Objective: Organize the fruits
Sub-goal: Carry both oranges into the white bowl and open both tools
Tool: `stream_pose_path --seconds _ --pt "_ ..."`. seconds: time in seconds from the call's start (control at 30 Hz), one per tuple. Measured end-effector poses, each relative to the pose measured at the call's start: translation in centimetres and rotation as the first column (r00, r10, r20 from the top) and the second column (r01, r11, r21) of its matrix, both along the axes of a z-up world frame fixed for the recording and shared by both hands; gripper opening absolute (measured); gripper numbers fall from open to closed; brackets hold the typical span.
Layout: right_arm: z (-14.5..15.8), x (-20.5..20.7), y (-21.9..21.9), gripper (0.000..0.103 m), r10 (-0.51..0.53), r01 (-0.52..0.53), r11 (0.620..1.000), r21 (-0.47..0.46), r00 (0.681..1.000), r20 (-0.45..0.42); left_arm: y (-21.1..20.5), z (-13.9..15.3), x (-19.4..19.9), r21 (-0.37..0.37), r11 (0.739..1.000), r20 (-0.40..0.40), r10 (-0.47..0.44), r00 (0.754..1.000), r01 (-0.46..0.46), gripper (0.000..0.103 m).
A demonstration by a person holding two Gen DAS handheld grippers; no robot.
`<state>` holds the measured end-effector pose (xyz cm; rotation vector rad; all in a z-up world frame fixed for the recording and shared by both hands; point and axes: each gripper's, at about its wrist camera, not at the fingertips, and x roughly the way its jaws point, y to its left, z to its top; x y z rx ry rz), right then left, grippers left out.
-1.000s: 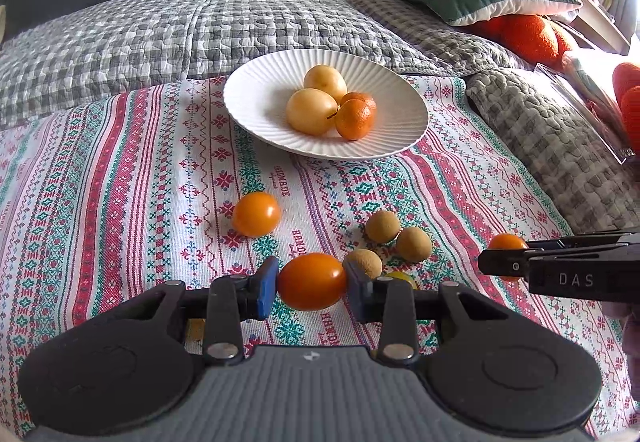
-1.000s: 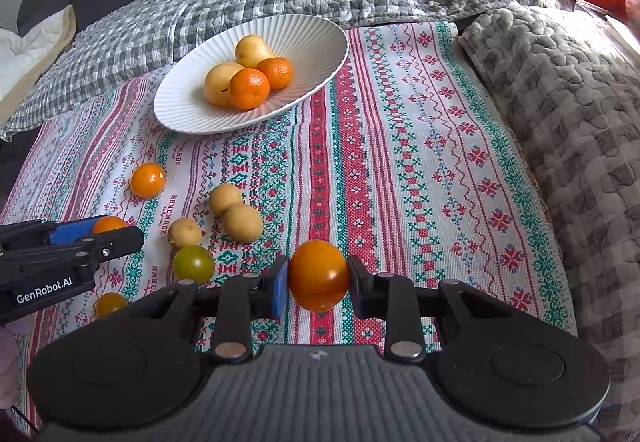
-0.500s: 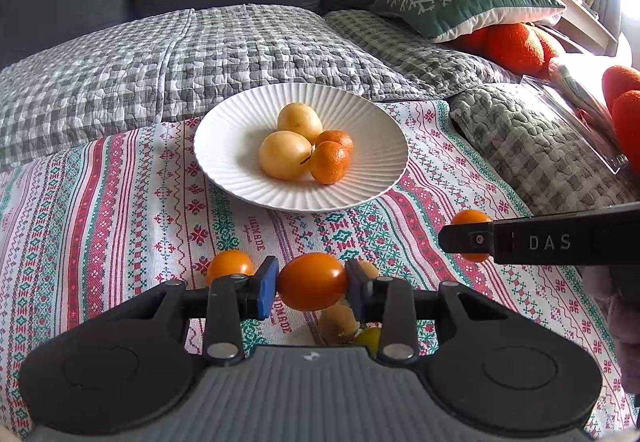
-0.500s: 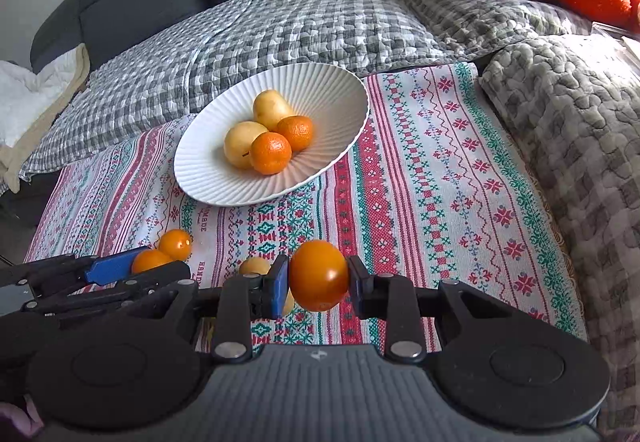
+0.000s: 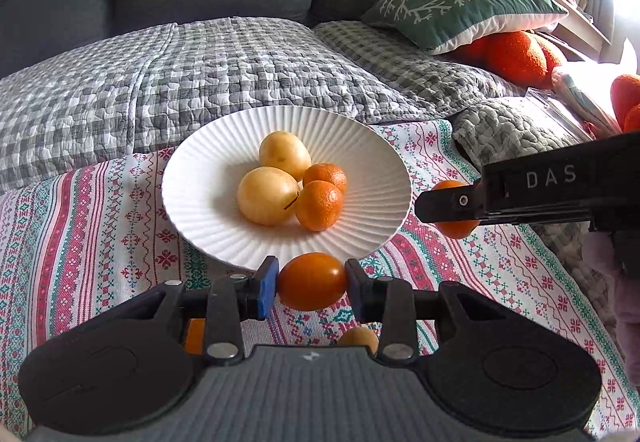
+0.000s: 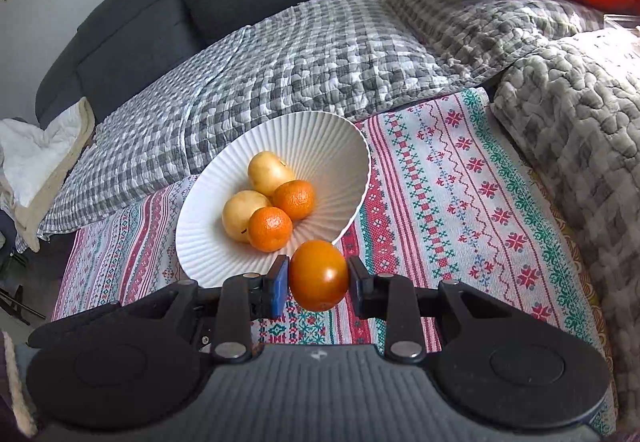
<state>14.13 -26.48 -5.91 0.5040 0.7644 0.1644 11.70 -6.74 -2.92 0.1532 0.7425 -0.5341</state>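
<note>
Beside the plate [image 5: 372, 145], both grippers tilt downward, each grasping an orange tomato.

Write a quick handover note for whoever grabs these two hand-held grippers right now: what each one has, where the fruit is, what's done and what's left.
Left hand-held gripper: shut on a smooth orange fruit, just short of the near rim of the white plate.
Right hand-held gripper: shut on a second orange fruit, at the plate's near right rim.
Done: two yellow fruits and two mandarins sit together in the plate.
Left: set both held fruits in the plate, then collect the loose ones on the patterned cloth; a small brown fruit shows beneath the left hand-held gripper.
</note>
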Motion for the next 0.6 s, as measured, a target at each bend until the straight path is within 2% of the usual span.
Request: stream_pose_path --seconds 0.2,0.6 --pt "0.1 2.4 0.0 0.028 0.018 -0.018 1.0 0.019 1.0 0.015 -0.2 0.0 2.0 0.011 0.999 0.013 0.038 0.999 -0.038 0.031" --pt "-0.6 7.6 0.5 0.028 0.038 -0.038 0.993 -0.108 0.999 -0.003 -1.2 -1.0 3.8 0.044 0.997 0.018 0.067 0.998 -0.067 0.031"
